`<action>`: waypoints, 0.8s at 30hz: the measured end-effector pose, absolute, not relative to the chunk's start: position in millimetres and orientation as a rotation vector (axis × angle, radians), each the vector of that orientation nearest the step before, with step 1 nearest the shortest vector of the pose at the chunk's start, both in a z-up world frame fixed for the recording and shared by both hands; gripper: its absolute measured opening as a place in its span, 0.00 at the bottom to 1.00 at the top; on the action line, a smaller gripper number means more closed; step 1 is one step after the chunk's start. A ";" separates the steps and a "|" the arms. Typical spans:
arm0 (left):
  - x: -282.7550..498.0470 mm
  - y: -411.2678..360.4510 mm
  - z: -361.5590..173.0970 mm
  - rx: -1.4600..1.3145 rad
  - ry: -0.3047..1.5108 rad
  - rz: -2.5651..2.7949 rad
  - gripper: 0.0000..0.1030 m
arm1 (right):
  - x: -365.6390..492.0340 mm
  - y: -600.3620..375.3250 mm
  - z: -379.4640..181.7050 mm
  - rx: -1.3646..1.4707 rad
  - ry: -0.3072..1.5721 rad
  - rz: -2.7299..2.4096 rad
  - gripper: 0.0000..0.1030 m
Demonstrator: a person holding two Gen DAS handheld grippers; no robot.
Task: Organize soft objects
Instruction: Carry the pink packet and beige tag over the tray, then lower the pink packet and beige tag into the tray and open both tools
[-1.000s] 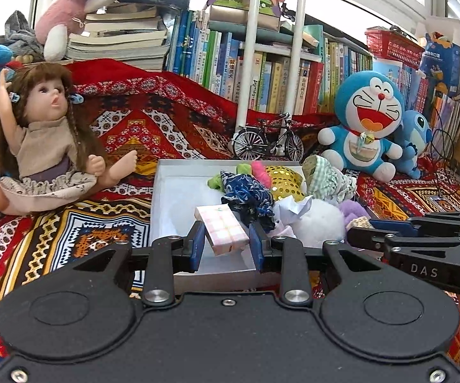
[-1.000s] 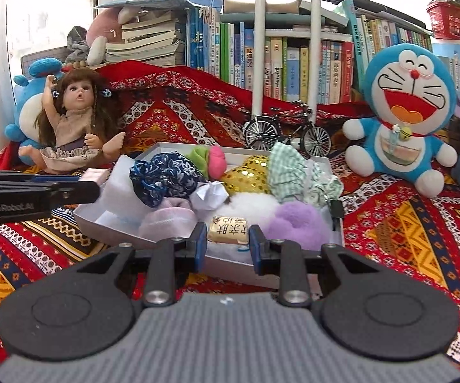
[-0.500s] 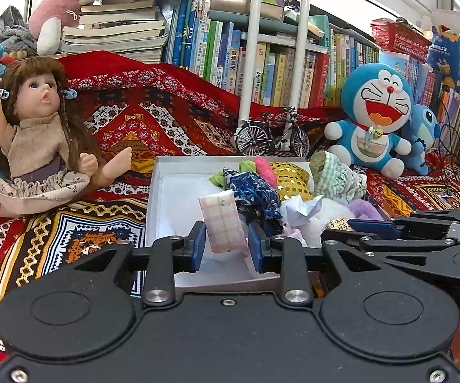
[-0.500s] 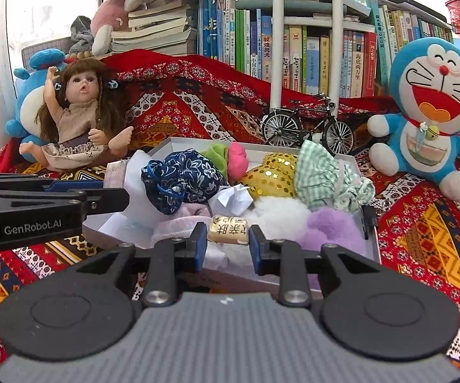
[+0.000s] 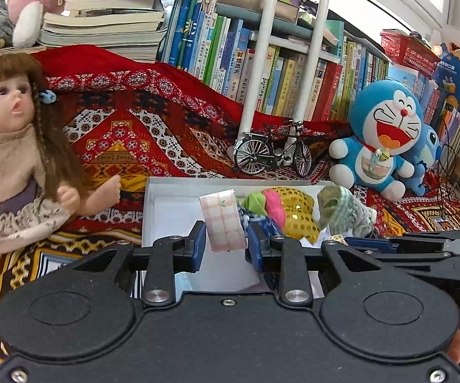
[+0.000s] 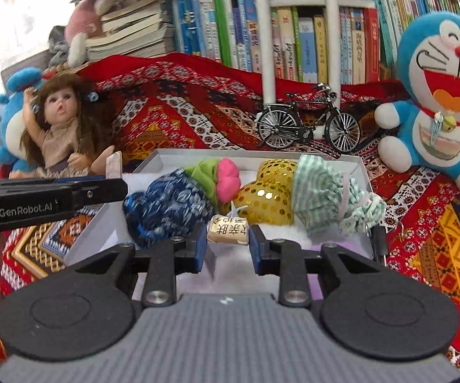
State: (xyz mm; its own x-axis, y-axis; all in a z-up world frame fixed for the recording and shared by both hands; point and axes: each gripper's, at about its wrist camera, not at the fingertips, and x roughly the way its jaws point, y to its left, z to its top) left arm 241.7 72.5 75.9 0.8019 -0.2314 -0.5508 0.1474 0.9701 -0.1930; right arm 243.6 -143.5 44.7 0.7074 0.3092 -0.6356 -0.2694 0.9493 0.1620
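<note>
Pinching a pink checked pouch [image 5: 224, 221] between clenched jaws, left gripper [image 5: 225, 246], pouch standing tilted above the white box [image 5: 148, 204]. Clamped in the right gripper [image 6: 227, 245], a gold packet [image 6: 228, 233], squarely between the pads, just over the box's near edge beside blue [image 6: 166, 210], gold sequin [image 6: 268, 198] and green checked bundles [image 6: 322, 198].

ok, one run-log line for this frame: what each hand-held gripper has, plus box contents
left hand-held gripper: shut on pink checked pouch | right hand-held gripper: shut on gold packet | white box: blue, green-pink, sequin, green-striped soft items inside
</note>
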 end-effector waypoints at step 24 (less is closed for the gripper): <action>294.3 56.4 66.1 -0.109 0.692 -0.232 0.26 | 281.8 -168.3 28.4 0.179 0.813 0.260 0.33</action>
State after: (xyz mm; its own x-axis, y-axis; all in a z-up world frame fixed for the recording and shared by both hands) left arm 294.3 56.4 66.1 0.7456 -0.2478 -0.6186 0.1757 0.9685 -0.1762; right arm 281.8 -168.3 28.4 0.6584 0.2963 -0.6919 -0.1601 0.9534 0.2559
